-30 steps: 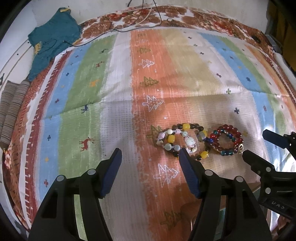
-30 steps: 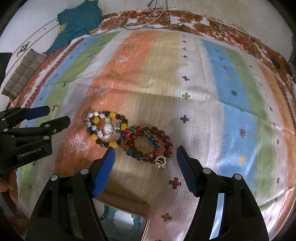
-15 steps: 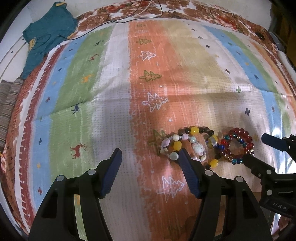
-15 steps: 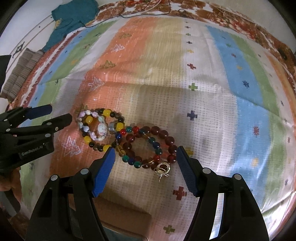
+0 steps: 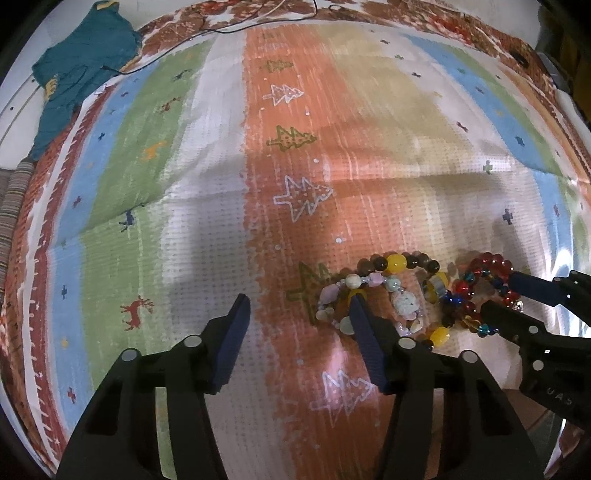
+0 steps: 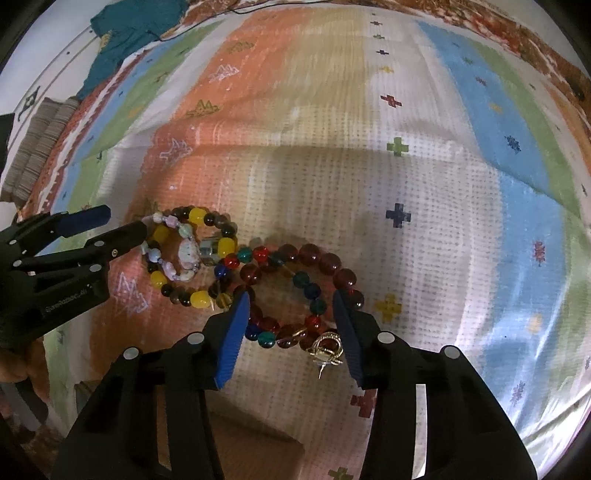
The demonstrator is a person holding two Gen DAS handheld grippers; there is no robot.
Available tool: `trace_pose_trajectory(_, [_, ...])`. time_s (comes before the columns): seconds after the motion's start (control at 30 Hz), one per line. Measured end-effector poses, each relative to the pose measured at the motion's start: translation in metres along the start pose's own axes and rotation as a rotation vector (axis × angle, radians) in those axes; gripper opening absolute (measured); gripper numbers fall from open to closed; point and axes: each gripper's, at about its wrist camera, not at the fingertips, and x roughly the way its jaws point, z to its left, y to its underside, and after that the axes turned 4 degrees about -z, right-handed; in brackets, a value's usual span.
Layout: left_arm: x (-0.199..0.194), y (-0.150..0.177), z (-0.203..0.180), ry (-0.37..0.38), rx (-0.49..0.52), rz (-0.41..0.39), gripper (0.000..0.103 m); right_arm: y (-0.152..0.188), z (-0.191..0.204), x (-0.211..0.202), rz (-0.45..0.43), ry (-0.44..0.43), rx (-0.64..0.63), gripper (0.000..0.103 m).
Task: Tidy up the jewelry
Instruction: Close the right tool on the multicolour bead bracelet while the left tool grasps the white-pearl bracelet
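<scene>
Several beaded bracelets lie in a touching heap on the striped cloth [image 6: 443, 184]. A red and teal bead bracelet [image 6: 325, 258] with a gold clasp [image 6: 327, 349] lies between the open fingers of my right gripper [image 6: 291, 306]. A yellow and dark bead bracelet [image 6: 197, 216] and a pastel one [image 6: 186, 253] lie left of it. My left gripper [image 5: 297, 306] is open, its right finger touching the pastel bracelet [image 5: 369, 282]. The red bracelet [image 5: 487, 262] shows at right there.
A teal garment [image 5: 81, 59] lies at the cloth's far left corner, with a thin black cable [image 5: 221, 31] running along the far edge. A striped folded fabric [image 6: 40, 147] sits off the left edge. A brown box [image 6: 251, 443] shows below the right gripper.
Both grippers have moved forward and down toward the bracelets. The right gripper's fingers now straddle the red bracelet; the left gripper's right finger has reached the pastel bracelet.
</scene>
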Motion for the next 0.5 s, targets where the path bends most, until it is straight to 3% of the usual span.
trace_pose_trajectory(0.1, [0.006,-0.001,-0.001,0.004,0.008,0.007,0.049,-0.001,0.000,0.004,0.015,-0.014,-0.001,0.045])
trace_pose_trajectory(0.23, [0.013,0.000,-0.002,0.009,0.020,0.013,0.043,-0.003,-0.002,0.008,0.022,-0.002,0.004,0.024])
trace_pose_trajectory(0.33, [0.016,0.003,-0.003,-0.003,0.035,0.005,0.040,-0.002,-0.004,0.013,0.025,0.012,0.000,0.018])
trace_pose_trajectory(0.4, [0.017,0.004,-0.003,-0.005,0.039,-0.001,0.032,-0.002,-0.005,0.013,0.023,0.013,-0.003,0.016])
trace_pose_trajectory(0.47, [0.016,0.005,-0.002,-0.004,0.041,-0.002,0.013,-0.002,-0.004,0.013,0.018,0.013,-0.005,0.013])
trace_pose_trajectory(0.5, [0.016,0.006,-0.002,-0.003,0.043,-0.001,0.010,-0.001,-0.005,0.012,0.014,0.015,-0.008,0.012])
